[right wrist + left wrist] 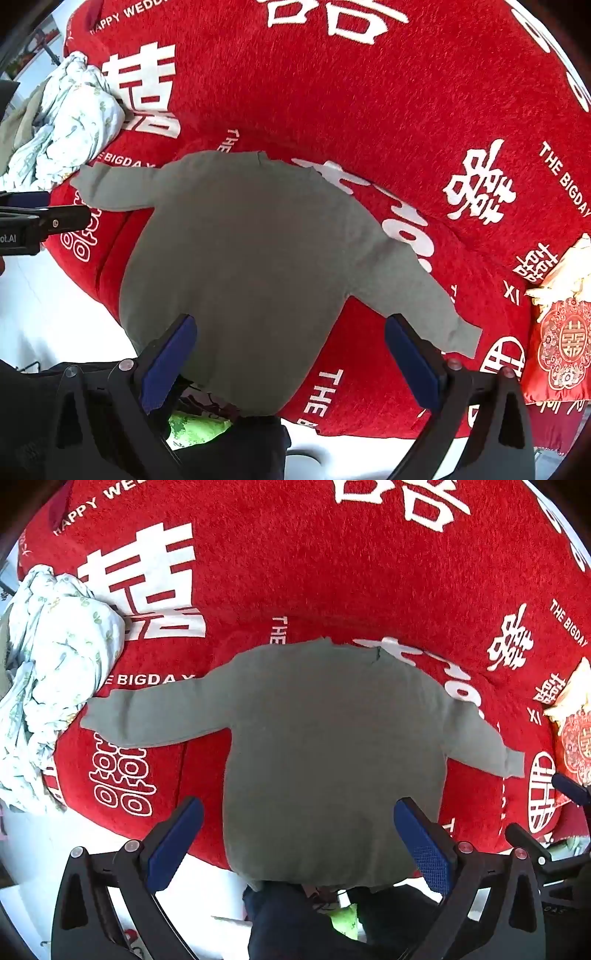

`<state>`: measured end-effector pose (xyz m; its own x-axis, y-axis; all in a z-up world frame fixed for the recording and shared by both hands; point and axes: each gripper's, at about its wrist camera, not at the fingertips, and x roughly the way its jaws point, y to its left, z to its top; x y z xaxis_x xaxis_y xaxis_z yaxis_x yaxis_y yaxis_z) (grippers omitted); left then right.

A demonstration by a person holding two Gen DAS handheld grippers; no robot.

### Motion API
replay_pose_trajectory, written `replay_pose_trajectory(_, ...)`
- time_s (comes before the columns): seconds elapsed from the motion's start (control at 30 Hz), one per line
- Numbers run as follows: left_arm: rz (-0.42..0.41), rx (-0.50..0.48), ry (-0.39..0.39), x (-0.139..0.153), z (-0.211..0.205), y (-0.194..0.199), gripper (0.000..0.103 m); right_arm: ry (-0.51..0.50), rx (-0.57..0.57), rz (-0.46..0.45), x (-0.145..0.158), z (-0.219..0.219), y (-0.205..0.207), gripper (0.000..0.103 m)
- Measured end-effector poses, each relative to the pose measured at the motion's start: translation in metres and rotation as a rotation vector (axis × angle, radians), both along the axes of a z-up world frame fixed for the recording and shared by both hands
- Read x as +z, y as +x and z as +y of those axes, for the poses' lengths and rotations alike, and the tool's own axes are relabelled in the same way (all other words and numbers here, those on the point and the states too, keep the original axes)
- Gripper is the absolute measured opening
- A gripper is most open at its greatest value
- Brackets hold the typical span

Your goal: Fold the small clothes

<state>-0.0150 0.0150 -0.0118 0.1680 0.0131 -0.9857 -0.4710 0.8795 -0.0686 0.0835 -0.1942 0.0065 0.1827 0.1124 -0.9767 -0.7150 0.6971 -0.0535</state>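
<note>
Ahead of the spread left gripper (297,840) the grey sweater (332,746) lies flat on the red blanket (332,572), while between the right gripper's (290,356) equally wide jaws its hem overhangs the edge, so a careless pinch might drag it off.

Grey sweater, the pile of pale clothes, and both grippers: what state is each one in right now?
Grey sweater: spread flat, sleeves out, unfolded.
Pale printed clothes: crumpled in a heap.
Left gripper: open, empty.
Right gripper: open, empty.
Red blanket: spread under the sweater.
</note>
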Motion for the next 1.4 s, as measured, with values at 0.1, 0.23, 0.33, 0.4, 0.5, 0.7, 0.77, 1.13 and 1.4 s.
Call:
replay_pose_trajectory(0.1,0.021,-0.024,0.006,-0.002,-0.003,0.009,0.103,-0.004,0.0,0.009,-0.003,0.003,0.0,0.102)
replay_pose_trajectory(0.23,0.007,-0.064,0.047,0.004,-0.006,0.008,0.103,-0.008,0.011,-0.007,-0.001,0.008,0.001,0.102)
replay_pose_trajectory(0.33,0.015,-0.077,0.07,0.005,-0.008,0.009,0.103,-0.014,0.031,-0.009,-0.001,0.014,0.0,0.102)
replay_pose_trajectory(0.4,0.018,-0.082,0.078,0.006,-0.006,0.009,0.103,-0.016,0.041,-0.009,-0.003,0.016,-0.001,0.102)
replay_pose_trajectory(0.5,0.01,-0.068,0.085,0.008,-0.005,0.01,0.103,-0.012,0.033,0.001,-0.003,0.016,0.0,0.102)
replay_pose_trajectory(0.7,-0.013,-0.031,0.092,0.015,0.001,0.005,0.103,-0.016,0.04,-0.002,-0.003,0.014,-0.002,0.102)
replay_pose_trajectory(0.77,-0.006,-0.028,0.099,0.016,0.001,0.004,0.103,-0.011,0.049,-0.004,-0.003,0.015,-0.005,0.102)
replay_pose_trajectory(1.13,0.044,-0.069,0.076,0.0,-0.009,0.008,0.103,-0.031,0.033,0.016,-0.011,0.01,-0.011,0.102)
replay_pose_trajectory(1.4,0.032,-0.083,0.11,0.008,-0.007,0.013,0.103,0.015,0.03,-0.054,0.001,0.018,-0.006,0.102)
